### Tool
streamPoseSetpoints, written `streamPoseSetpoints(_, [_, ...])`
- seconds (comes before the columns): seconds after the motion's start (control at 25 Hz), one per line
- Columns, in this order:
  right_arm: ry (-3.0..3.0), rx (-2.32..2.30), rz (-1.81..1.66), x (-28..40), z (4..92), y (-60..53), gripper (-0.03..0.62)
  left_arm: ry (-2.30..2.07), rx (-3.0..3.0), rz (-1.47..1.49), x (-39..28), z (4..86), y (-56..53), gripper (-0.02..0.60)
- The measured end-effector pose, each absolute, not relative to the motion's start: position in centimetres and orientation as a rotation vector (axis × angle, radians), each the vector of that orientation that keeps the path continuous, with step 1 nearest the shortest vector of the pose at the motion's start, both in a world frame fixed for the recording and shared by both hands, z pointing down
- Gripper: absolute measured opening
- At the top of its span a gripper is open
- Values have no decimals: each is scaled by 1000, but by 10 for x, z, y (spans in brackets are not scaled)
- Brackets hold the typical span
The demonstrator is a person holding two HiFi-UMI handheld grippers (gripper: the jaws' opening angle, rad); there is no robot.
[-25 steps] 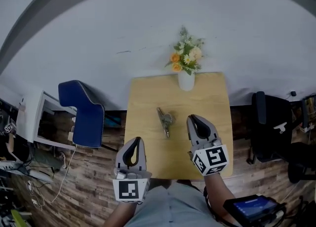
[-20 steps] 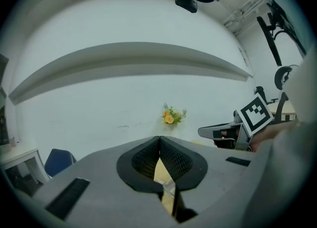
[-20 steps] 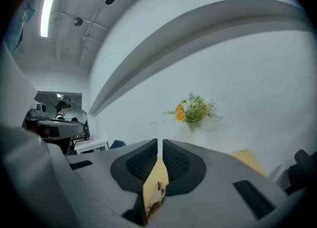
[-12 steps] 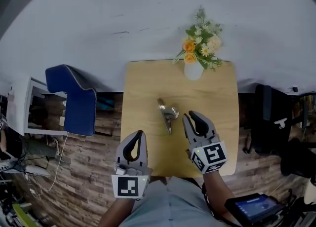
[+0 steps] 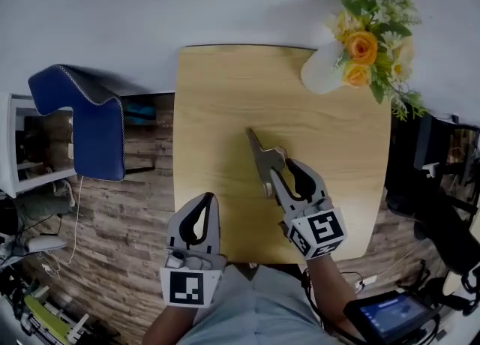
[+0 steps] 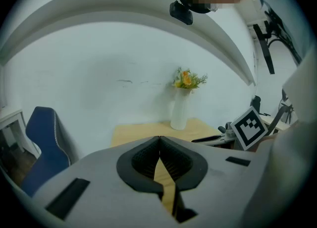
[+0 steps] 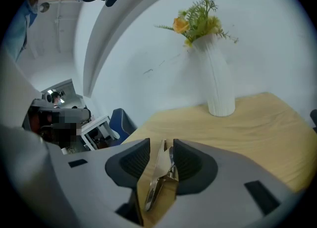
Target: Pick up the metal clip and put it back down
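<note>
The metal clip (image 5: 262, 160) lies on the wooden table (image 5: 217, 103), a little right of its middle. My right gripper (image 5: 283, 172) has its jaws on either side of the clip's near end. In the right gripper view the clip (image 7: 161, 172) sits between the two dark pads, with a visible gap on its left side, and the jaws of the right gripper (image 7: 161, 143) are opening. My left gripper (image 5: 202, 201) hovers at the table's near edge, shut and empty. In its own view the tips of the left gripper (image 6: 159, 138) touch.
A white vase (image 5: 324, 70) with orange flowers (image 5: 369, 45) stands at the table's far right corner. A blue chair (image 5: 82, 122) sits left of the table by a white shelf (image 5: 19, 148). A dark chair (image 5: 427, 186) is on the right.
My right gripper has moved forward to the clip, which now lies between its parted jaws. The head view has closed in on the table. The left gripper has stayed at the near edge.
</note>
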State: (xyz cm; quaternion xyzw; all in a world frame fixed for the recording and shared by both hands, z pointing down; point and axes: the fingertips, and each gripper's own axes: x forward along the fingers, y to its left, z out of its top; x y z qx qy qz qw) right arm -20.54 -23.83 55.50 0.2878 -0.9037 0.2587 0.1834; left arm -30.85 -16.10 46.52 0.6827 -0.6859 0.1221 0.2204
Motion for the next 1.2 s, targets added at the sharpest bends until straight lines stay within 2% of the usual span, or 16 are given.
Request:
streamPoseSetpoints(0.36, [-2507, 956, 655, -193, 565, -254, 134, -1821, 1845, 356, -317, 494, -157, 18])
streamPoseSetpoints(0.68, [-2466, 885, 714, -199, 589, -248, 133, -1805, 1835, 367, -323, 504, -158, 18])
streamPoseSetpoints(0.92, [-2506, 834, 741, -210, 578, -241, 60, -1834, 1841, 354, -321, 497, -156, 18])
streamPoseSetpoints(1.2, [-2592, 854, 703, -213, 529, -227, 54, -1902, 1895, 303, -311, 453, -144, 18])
